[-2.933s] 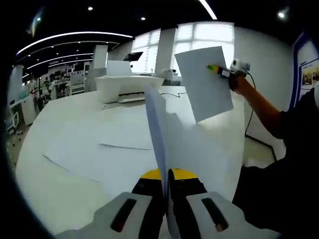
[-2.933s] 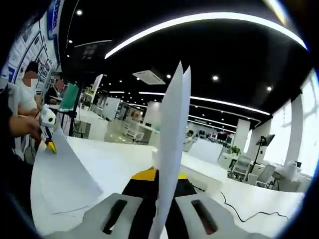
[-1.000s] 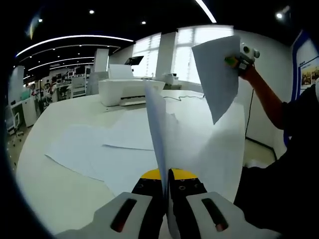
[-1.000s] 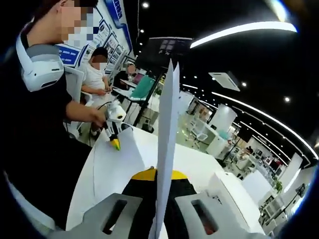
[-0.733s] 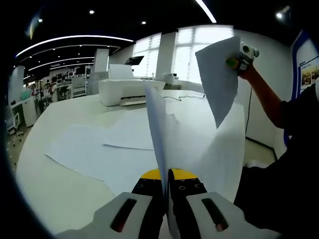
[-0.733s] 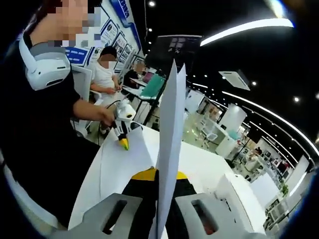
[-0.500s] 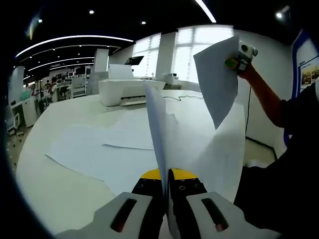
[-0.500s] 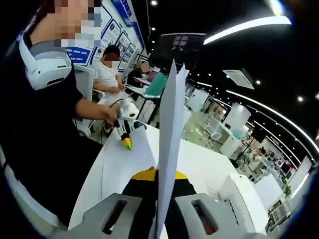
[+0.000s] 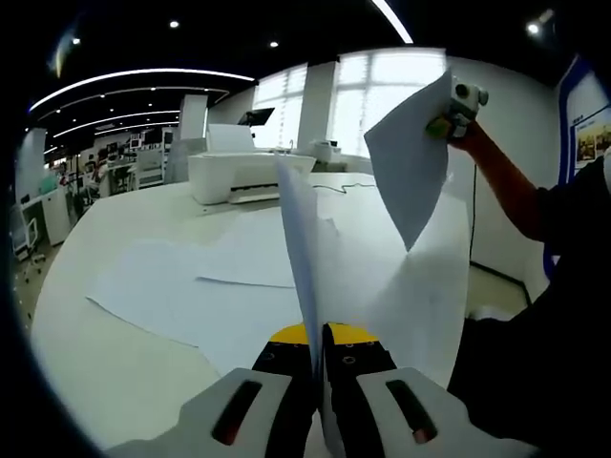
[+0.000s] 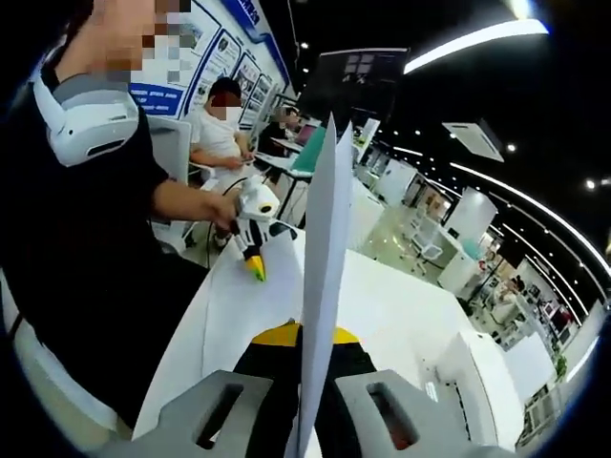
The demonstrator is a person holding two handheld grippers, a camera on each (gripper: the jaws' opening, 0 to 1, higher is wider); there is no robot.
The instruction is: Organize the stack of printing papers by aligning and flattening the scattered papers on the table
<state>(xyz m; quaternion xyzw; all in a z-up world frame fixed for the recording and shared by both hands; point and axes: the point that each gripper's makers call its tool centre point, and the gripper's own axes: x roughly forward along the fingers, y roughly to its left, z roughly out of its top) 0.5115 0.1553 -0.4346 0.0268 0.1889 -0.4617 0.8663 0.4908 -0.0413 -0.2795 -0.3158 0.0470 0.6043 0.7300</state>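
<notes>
My left gripper (image 9: pixel 320 336) is shut on a white sheet (image 9: pixel 301 239) that stands edge-on up the middle of the left gripper view. At the upper right, my right gripper (image 9: pixel 443 121) holds another white sheet (image 9: pixel 406 167) high in the air by its top corner; the sheet hangs down, tilted. In the right gripper view, my right gripper (image 10: pixel 307 336) is shut on that sheet (image 10: pixel 323 267), seen edge-on. To its left, the left gripper (image 10: pixel 255 269) pinches the edge of its sheet (image 10: pixel 243 315) low over the white table (image 10: pixel 401 305). Several loose sheets (image 9: pixel 191 277) lie scattered flat on the table.
A white printer (image 9: pixel 243 172) stands at the table's far side, with a thin black cable (image 9: pixel 368 186) beside it; the printer (image 10: pixel 477 372) also shows at the lower right. The person in black (image 10: pixel 67 248) stands at the table's edge. Seated people and desks fill the background.
The right gripper has lifted its sheet higher than 2.9 s ago, and over the last second the sheet has swung slightly left. The left gripper and its sheet have stayed still.
</notes>
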